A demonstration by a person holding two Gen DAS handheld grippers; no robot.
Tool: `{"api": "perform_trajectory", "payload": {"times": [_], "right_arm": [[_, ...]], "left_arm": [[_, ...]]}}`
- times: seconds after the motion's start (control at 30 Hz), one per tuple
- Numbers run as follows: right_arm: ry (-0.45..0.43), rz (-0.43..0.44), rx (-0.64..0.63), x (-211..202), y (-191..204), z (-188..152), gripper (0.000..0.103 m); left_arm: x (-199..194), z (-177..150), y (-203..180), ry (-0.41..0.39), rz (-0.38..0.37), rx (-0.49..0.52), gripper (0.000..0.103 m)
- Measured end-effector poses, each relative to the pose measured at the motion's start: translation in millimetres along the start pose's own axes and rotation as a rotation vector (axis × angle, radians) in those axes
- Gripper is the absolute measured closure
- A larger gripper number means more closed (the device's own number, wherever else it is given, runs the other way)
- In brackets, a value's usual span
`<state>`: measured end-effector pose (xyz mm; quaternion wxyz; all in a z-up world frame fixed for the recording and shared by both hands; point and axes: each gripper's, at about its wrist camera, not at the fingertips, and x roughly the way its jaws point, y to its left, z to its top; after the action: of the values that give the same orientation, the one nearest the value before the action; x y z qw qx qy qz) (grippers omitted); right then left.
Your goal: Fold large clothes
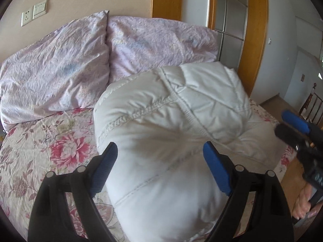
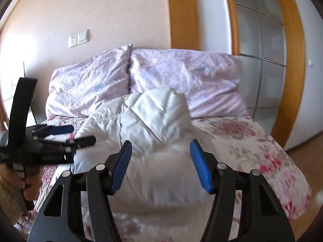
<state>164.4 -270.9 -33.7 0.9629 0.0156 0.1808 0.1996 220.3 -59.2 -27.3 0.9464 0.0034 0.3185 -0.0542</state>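
A white quilted down jacket [image 1: 171,125] lies folded in a puffy bundle on the floral bedspread [image 1: 50,141]. My left gripper [image 1: 160,151] is open, its blue pads on either side of the bundle's near end, just above it. The jacket also shows in the right wrist view [image 2: 157,133]. My right gripper [image 2: 160,149] is open and hangs over the jacket from the other side. The left gripper [image 2: 68,134] appears at the left of the right wrist view, open. The right gripper [image 1: 290,127] appears at the right edge of the left wrist view.
Two pale lilac pillows [image 1: 60,64] [image 1: 161,44] lean against the wall behind the jacket. A wooden door frame [image 1: 254,40] and glass door stand at the right. The bed's right edge [image 2: 292,181] drops to a wooden floor. A wall socket [image 1: 34,12] is above the pillows.
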Motion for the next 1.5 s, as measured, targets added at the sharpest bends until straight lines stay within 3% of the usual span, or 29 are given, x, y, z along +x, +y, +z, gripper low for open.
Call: {"api": "perform_trajectory", "payload": {"times": [0.27, 0.4, 0.5, 0.77, 0.93, 1.17, 1.5], "right_arm": [[0.053, 0.006, -0.013, 44.9, 1.7, 20.9, 0.063], [0.089, -0.009, -0.005, 63.3, -4.4, 22.3, 0.078], [0.12, -0.017, -0.002, 72.7, -10.1, 22.0, 0.082], [0.16, -0.014, -0.03, 88.1, -16.3, 35.9, 0.083], [0.267, -0.02, -0.024, 121.1, -22.7, 18.3, 0.082], [0.333, 0.016, 0.053, 147.1, -32.6, 4.1, 0.082], [0.368, 0.049, 0.087, 164.3, -36.4, -6.8, 0.082]], "left_arm": [[12.5, 1.3, 8.6, 0.02, 0.025, -0.011, 0.017], [17.1, 3.5, 12.1, 0.023, 0.033, -0.009, 0.017], [20.2, 4.8, 13.4, 0.026, 0.042, 0.002, 0.017], [37.6, 17.4, 21.0, 0.032, 0.064, 0.005, 0.016], [48.8, 19.6, 22.8, 0.026, 0.041, 0.008, 0.014], [63.8, 18.8, 24.6, 0.035, 0.031, 0.012, 0.009], [78.1, 9.7, 30.1, 0.039, 0.018, 0.0, 0.008]]}}
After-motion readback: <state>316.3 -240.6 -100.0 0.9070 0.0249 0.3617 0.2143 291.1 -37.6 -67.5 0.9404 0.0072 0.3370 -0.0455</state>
